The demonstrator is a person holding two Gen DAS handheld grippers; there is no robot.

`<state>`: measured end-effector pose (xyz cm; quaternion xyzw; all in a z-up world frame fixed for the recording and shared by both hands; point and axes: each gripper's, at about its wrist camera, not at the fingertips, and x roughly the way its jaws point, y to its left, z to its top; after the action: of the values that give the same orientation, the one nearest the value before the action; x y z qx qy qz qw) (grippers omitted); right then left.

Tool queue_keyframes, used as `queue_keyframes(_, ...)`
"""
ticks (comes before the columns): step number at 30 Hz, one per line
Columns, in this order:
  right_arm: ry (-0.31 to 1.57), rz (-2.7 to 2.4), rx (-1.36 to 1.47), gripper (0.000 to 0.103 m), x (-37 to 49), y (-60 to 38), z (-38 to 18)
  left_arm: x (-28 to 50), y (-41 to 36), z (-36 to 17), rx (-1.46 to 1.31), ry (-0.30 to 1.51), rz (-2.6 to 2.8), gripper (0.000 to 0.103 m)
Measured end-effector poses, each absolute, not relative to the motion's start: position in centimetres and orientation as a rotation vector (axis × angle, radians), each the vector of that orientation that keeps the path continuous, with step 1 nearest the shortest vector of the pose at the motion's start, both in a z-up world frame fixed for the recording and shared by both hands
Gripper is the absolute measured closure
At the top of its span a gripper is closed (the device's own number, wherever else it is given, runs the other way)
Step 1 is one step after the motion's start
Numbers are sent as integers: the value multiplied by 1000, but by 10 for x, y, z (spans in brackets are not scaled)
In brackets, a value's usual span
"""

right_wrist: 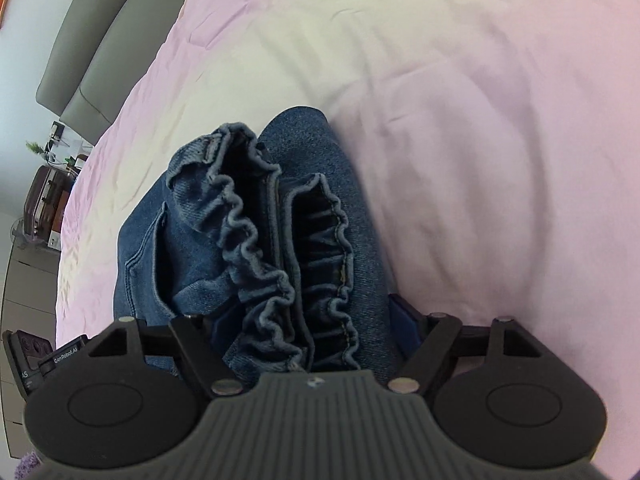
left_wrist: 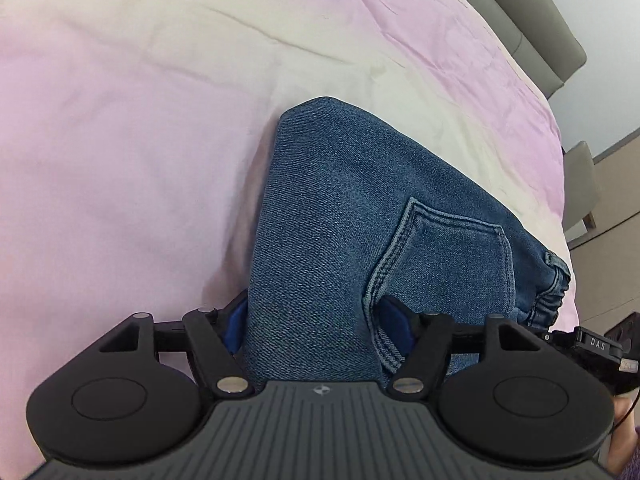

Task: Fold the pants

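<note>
Folded blue jeans (left_wrist: 340, 208) lie on the pink bedsheet (left_wrist: 120, 140), back pocket (left_wrist: 440, 256) facing up. My left gripper (left_wrist: 316, 320) straddles the near end of the bundle. Its blue pads (left_wrist: 234, 330) stand wide on either side of the denim, open rather than clamped. In the right wrist view the jeans' gathered elastic waistband (right_wrist: 256, 232) points toward the camera. My right gripper (right_wrist: 308, 320) straddles that waistband end, with the pads (right_wrist: 404, 320) spread wide beside the cloth. The fingertips of both grippers are hidden under the denim.
A grey padded headboard (left_wrist: 532, 20) (right_wrist: 100, 40) runs along the bed's far end. A dark suitcase (right_wrist: 44, 200) and small clutter stand beside the bed. Each gripper shows at the edge of the other's view: the right one (left_wrist: 600, 348), the left one (right_wrist: 36, 356).
</note>
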<state>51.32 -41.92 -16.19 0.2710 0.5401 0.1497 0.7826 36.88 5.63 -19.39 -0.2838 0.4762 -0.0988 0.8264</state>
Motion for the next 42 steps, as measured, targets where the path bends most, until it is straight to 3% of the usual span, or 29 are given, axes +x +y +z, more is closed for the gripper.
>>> queue_keyframes(3, 1154, 307, 549, 45, 505, -408, -145, 365, 56, -183, -604, 1020, -200, 41)
queue_keyframes(8, 1128, 294, 438, 56, 484, -389, -97, 352, 61, -160, -627, 1004, -210, 58)
queue_keyframes(15, 1129, 343, 365, 59, 440, -354, -32, 319, 89, -116, -614, 991, -238, 60)
queue_keyframes(25, 1092, 466, 402, 59, 380, -260, 1, 268, 189, -59, -597, 909, -174, 60)
queue_keyframes(33, 1102, 554, 489, 59, 349, -164, -22, 250, 275, -49, -583, 886, -65, 60)
queue_keyframes(42, 1128, 534, 514, 59, 359, -120, -70, 278, 295, -89, -564, 916, -69, 60)
